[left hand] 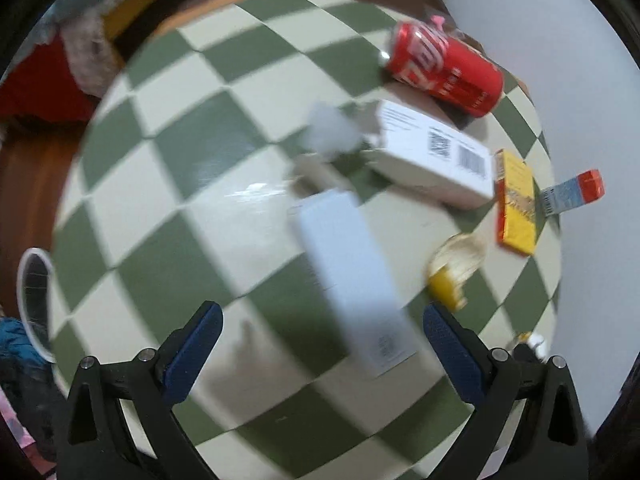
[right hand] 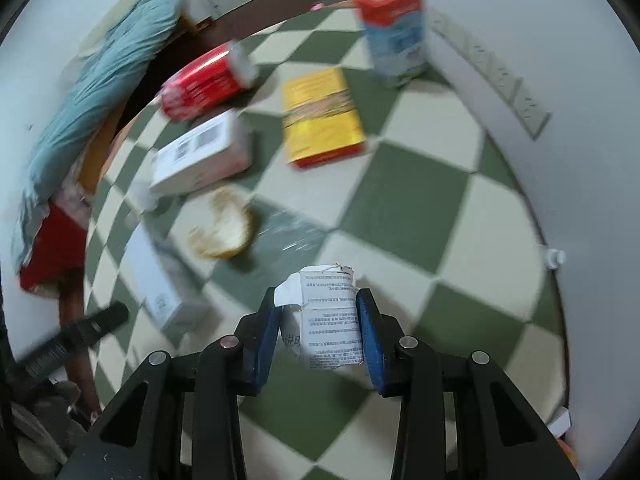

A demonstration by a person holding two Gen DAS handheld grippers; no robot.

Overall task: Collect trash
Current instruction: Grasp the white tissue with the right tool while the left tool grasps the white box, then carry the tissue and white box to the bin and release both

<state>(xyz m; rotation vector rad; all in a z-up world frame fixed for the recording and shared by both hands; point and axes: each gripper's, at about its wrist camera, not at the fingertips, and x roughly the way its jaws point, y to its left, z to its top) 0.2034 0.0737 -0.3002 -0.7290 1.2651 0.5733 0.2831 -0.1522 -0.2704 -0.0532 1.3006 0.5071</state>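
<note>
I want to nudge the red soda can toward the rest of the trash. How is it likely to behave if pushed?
The red can lies on its side on the checkered tabletop, so it will probably roll rather than slide. It rests close to the white box, which may stop it on that side. Its smooth metal looks slippery, and if empty it is likely light.

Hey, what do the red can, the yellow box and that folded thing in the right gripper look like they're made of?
Red can: probably thin metal with a glossy printed skin; it shows sheen and a silvery rim.
Yellow box: looks like printed cardboard, slightly glossy, with flat faces and sharp edges.
Folded leaflet between the right gripper's pads: thin matte white paper, creased and covered in small print.
</note>
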